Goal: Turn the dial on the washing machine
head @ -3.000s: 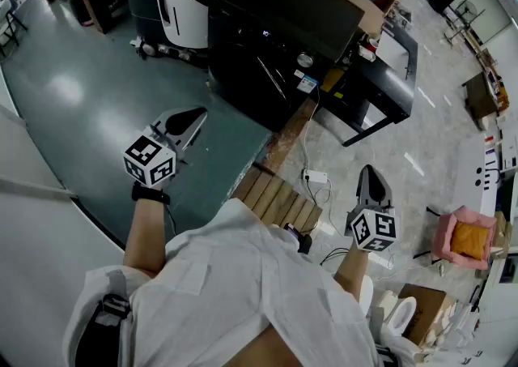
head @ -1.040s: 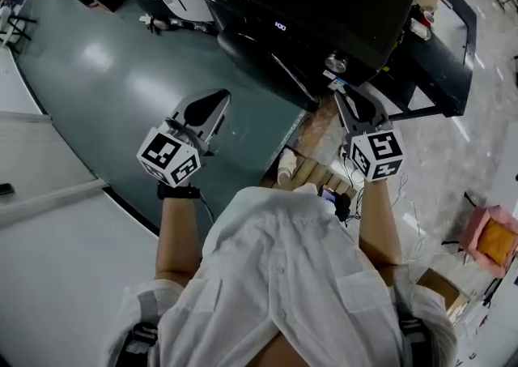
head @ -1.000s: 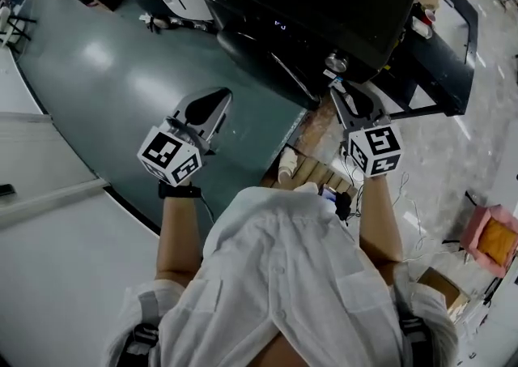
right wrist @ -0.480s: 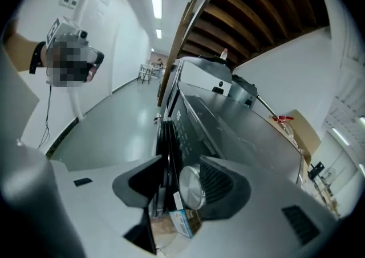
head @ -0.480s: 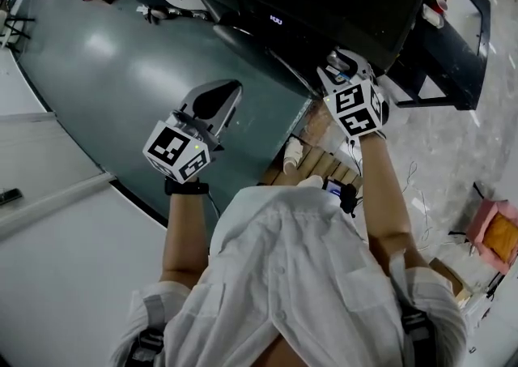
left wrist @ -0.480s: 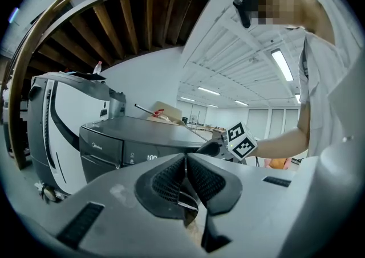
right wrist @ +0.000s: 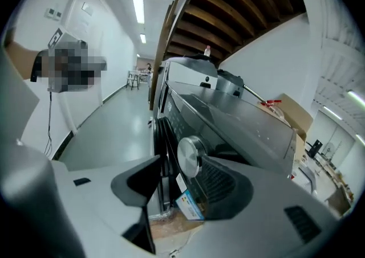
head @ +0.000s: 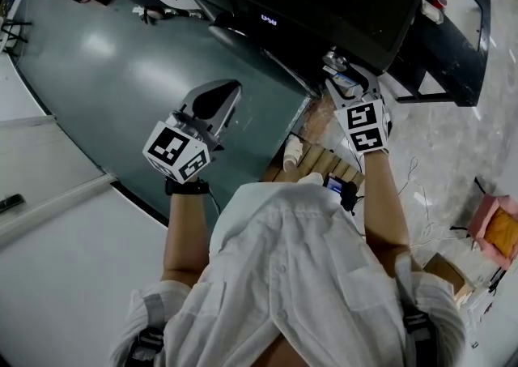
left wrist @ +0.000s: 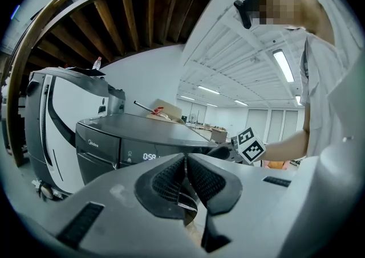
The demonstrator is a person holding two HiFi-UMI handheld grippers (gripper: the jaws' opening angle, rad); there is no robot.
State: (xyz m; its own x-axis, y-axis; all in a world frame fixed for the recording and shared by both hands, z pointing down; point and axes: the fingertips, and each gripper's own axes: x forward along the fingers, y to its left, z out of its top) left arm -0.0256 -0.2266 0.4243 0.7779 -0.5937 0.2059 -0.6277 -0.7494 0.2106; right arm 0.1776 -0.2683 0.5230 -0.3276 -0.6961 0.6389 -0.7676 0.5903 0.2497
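Standing apart, the fingers [right wrist: 219,185] of the right gripper [right wrist: 181,167] are released, and the round silver dial [right wrist: 190,156] sits between them. The dial is just beside the finger at the right of the right gripper view; if they touch, I cannot tell. The other finger is clearly apart from it. The dial is on the dark front panel of the washing machine [right wrist: 245,123], above a small blue-and-white sticker [right wrist: 187,204]. The fingers [left wrist: 165,180] of the left gripper [left wrist: 186,160] are clenched together, with nothing between them. This gripper hangs over the green floor [head: 105,74], well apart from the machine. Behind it the display [left wrist: 149,156] of the machine shows 0:58. A cardboard box [right wrist: 292,110] lies on top of the machine.
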